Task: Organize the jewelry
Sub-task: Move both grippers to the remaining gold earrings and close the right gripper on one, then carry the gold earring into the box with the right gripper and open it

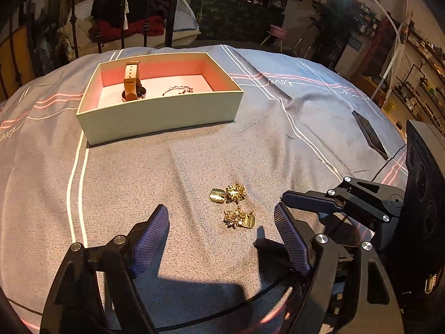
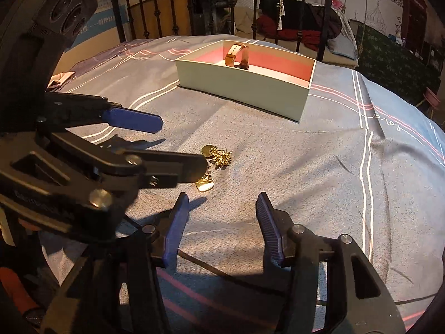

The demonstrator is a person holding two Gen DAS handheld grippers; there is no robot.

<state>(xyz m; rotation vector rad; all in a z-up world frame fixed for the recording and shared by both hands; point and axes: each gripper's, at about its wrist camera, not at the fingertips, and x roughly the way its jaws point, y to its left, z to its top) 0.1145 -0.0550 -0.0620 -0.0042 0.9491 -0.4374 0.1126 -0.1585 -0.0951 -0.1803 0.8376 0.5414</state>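
A bed with a grey striped cover carries an open box with a pink inner lining. Inside the box, a tan-strapped watch stands beside a silver bracelet. A dark phone lies on the cover near the bed's edge. The left tool and right tool both have fingers spread, gripping nothing. Two gold earrings lie close together on the cover, well apart from the box, just ahead of both tools.
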